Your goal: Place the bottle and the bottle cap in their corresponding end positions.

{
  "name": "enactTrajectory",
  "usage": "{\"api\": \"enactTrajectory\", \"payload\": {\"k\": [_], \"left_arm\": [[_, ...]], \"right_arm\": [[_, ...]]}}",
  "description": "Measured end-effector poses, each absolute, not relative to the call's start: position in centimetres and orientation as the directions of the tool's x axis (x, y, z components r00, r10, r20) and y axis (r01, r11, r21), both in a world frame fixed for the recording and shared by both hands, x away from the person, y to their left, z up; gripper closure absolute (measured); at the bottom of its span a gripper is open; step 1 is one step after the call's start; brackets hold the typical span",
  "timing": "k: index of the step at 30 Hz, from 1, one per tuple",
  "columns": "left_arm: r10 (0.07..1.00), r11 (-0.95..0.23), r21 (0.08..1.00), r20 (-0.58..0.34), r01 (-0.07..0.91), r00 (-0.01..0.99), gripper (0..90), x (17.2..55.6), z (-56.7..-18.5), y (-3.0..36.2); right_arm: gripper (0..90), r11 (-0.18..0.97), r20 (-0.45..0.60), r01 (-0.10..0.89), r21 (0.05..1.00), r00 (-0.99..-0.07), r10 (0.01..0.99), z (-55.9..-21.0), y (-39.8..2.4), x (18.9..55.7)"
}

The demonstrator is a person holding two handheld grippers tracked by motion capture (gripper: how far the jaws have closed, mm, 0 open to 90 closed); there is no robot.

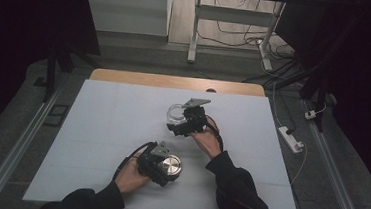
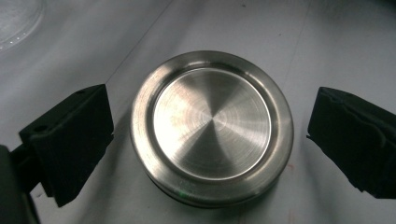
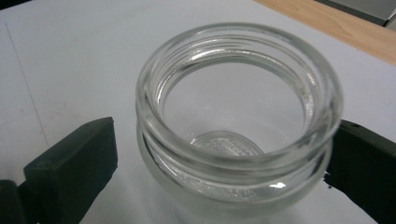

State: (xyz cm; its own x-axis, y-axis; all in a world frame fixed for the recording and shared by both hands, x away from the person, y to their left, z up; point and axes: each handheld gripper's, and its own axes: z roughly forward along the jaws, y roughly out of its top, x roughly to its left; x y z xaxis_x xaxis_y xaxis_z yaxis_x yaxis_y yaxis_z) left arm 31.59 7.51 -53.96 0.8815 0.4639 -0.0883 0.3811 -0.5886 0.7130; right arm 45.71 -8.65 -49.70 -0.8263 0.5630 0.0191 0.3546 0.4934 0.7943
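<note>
A round brushed-steel lid [image 1: 171, 166] [image 2: 212, 128] lies flat on the pale mat near the front. My left gripper [image 1: 167, 169] [image 2: 210, 133] straddles it, open, with a gap between each black jaw and the lid's rim. Farther back stands a clear glass jar [image 1: 174, 114] [image 3: 238, 121], upright, empty and uncapped. My right gripper [image 1: 178, 122] [image 3: 229, 149] is open around its body. Its left jaw stands clear of the glass; its right jaw sits close behind the jar's wall. A curved edge of the jar [image 2: 16, 21] appears at the top left of the left gripper view.
The pale mat [image 1: 95, 142] covers the table, with a wooden strip [image 1: 175, 81] bare along the far edge. Beyond stand a desk frame [image 1: 194, 30] and loose cables. A white power strip [image 1: 291, 139] lies on the floor at the right.
</note>
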Motion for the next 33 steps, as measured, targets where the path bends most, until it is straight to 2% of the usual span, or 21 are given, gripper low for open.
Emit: {"api": "enactTrajectory", "payload": {"k": [14,20,27,33], "left_arm": [[0.452,-0.534,0.758,-0.119,0.375,0.884,0.8,30.8,-52.2,9.4],[0.461,-0.505,0.771,-0.139,0.389,0.876,0.6,30.6,-51.6,10.6],[0.463,-0.483,0.774,-0.170,0.408,0.870,0.0,30.3,-51.3,12.1],[0.458,-0.460,0.779,-0.204,0.427,0.865,0.0,30.2,-51.0,13.0]], "right_arm": [[0.0,0.466,0.019,0.353,0.812,-0.813,0.583,-48.6,-9.7,44.4],[0.0,0.452,0.050,0.370,0.812,-0.816,0.577,-48.5,-10.3,43.7],[0.0,0.484,0.027,0.362,0.797,-0.821,0.571,-48.3,-10.6,42.8],[0.0,0.467,0.039,0.370,0.803,-0.815,0.578,-48.1,-11.4,42.2]]}}
